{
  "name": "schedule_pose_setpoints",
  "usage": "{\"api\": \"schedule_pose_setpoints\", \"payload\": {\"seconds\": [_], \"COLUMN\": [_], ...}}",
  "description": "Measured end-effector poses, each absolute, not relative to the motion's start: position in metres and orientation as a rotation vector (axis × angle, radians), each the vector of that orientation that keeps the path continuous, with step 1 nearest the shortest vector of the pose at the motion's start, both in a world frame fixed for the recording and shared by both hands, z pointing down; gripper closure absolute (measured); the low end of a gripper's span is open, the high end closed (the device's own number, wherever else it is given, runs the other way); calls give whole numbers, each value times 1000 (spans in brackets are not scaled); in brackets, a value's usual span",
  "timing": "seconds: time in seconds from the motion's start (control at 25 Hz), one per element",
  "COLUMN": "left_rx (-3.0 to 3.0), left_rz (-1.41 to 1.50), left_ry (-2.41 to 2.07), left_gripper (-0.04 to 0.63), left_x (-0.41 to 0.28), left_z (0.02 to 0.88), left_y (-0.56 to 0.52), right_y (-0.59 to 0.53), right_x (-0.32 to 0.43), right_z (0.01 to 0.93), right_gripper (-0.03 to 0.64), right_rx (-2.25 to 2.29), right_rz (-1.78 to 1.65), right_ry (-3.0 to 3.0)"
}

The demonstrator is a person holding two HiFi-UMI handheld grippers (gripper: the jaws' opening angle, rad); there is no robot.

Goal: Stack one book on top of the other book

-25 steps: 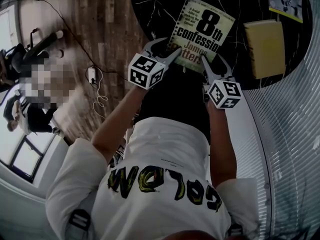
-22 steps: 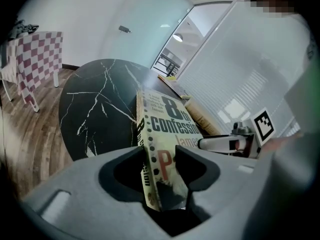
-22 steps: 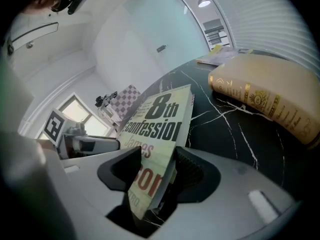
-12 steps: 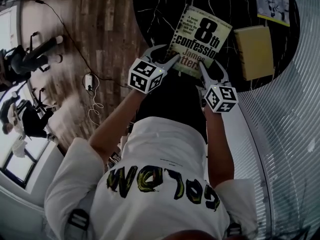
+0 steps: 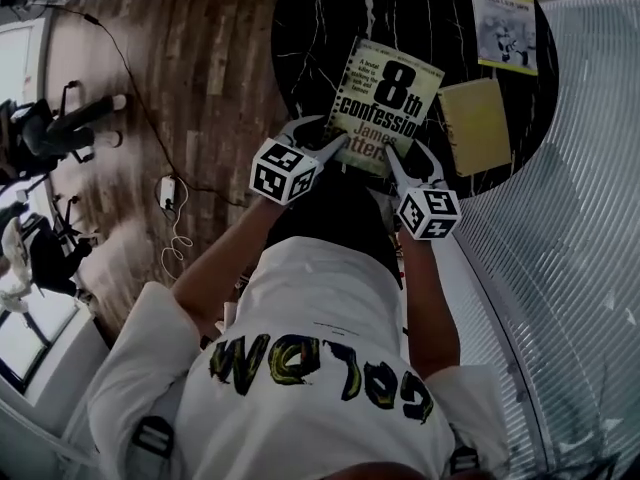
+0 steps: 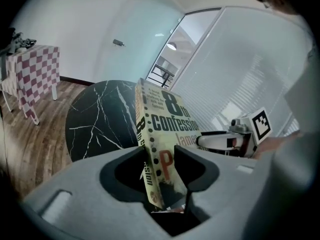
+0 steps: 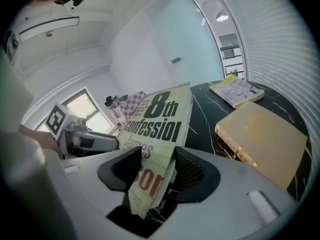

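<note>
The paperback "8th confession" [image 5: 385, 103] hangs tilted above the round black marble table [image 5: 320, 28], held by its near edge. My left gripper [image 5: 330, 136] is shut on its near left corner, with the spine and cover [image 6: 160, 129] wedged between the jaws. My right gripper [image 5: 405, 158] is shut on the near right corner, and the cover [image 7: 157, 119] runs up from between its pads. The plain yellow book [image 5: 475, 123] lies flat on the table just right of the paperback, also seen as the yellow book [image 7: 262, 134] in the right gripper view.
A thin yellow-edged magazine [image 5: 503, 23] lies at the table's far right, beyond the yellow book. A ribbed glass wall [image 5: 570, 248] curves close on the right. Wooden floor with a cable [image 5: 170, 198] lies to the left. A checkered table [image 6: 32, 69] stands further off.
Both grippers have risen together with the paperback between them, lifting it off the table. The yellow book and the magazine have not moved.
</note>
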State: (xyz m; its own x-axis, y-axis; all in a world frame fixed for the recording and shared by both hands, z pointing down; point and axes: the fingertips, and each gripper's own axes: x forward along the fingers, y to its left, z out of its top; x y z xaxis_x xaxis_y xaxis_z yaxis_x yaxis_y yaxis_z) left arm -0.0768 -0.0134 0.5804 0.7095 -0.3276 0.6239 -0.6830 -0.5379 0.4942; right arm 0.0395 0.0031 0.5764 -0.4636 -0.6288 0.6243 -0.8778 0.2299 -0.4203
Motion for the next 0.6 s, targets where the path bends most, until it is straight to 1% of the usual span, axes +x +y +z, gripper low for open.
{"api": "schedule_pose_setpoints", "payload": {"seconds": [0.6], "left_rx": [2133], "left_rz": [533], "left_ry": [-869], "left_gripper": [403], "left_x": [-74], "left_z": [507], "left_y": [-5], "right_y": [1], "right_x": [43], "right_z": [498], "right_gripper": [402], "right_rx": [1366], "right_rz": [952], "right_ry": [-2265]}}
